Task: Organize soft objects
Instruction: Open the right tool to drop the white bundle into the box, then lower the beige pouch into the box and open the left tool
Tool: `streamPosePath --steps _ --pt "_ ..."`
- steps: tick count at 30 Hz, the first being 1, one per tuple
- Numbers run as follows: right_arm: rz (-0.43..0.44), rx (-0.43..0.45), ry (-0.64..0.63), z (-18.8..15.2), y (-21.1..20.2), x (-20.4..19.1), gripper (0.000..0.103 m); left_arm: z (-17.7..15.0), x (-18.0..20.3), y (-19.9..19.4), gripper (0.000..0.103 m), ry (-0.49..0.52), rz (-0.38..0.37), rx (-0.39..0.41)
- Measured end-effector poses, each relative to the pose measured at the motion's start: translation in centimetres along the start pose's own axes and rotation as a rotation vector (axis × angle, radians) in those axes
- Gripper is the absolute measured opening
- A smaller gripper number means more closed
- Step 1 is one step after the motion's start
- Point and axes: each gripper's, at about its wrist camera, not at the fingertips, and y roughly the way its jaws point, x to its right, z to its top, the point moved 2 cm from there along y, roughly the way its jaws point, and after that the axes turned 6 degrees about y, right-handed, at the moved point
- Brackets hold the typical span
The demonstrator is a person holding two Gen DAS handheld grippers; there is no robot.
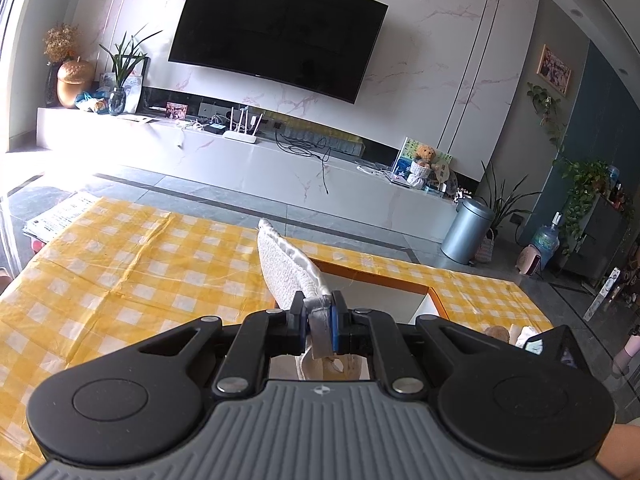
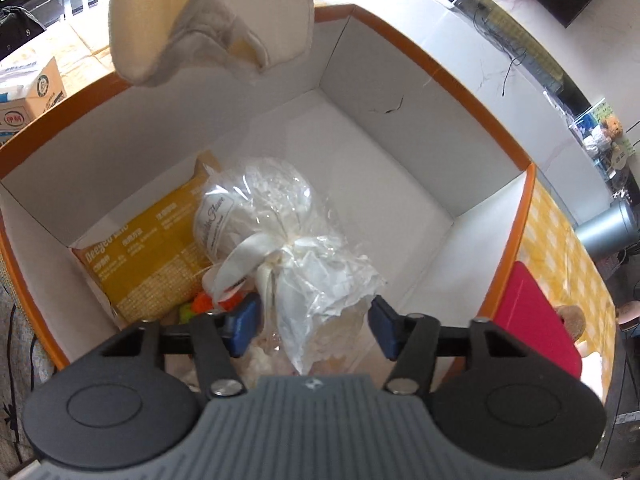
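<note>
The left hand-held gripper (image 1: 319, 322) is clenched on the grey hem of a white cloth mitt (image 1: 286, 266), which stands up past the fingers and hangs loose beneath them. In the right wrist view the same mitt (image 2: 212, 20) dangles over the far left corner of the orange-edged box (image 2: 436, 68), so it is probably held there ready to be dropped in with the other soft things.

The right hand-held gripper (image 2: 314, 330) points steeply down into the box with its jaws released and standing wide. The gathered, ribbon-tied neck of a clear-wrapped white bundle (image 2: 256, 208) lies between the blue pads, but neither pad presses on it; the bundle seems to lie on the box floor on its own. It leans against a yellow packet (image 2: 148, 248) in the near left corner, with small orange and green bits (image 2: 196, 306) just beside it. The right half of the box floor is bare.

The box sits on a counter covered by a yellow checked cloth (image 1: 120, 272), with a red flat thing (image 2: 536, 320) at its right side. Beyond are a grey tiled floor, a white marble-look cabinet (image 1: 248, 160), a wall television (image 1: 276, 32) and a metal bin (image 1: 466, 228).
</note>
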Motion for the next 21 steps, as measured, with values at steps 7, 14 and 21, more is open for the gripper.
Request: streamPosePath --steps 7,14,21 --pt "-0.041 0.091 0.002 0.1 -3.2 1.3 0.08 0.0 -0.2 -0.1 0.012 -0.005 0.007 -0.007" --pt "-0.059 0.128 0.067 2.3 -1.6 2.6 0.032 -0.1 0.0 0.4 0.012 0.015 -0.006 -0.021" --pt "-0.094 0.035 -0.009 3.7 3.1 0.8 0.012 -0.6 -0.2 0.9 0.012 0.011 -0.026 -0.04"
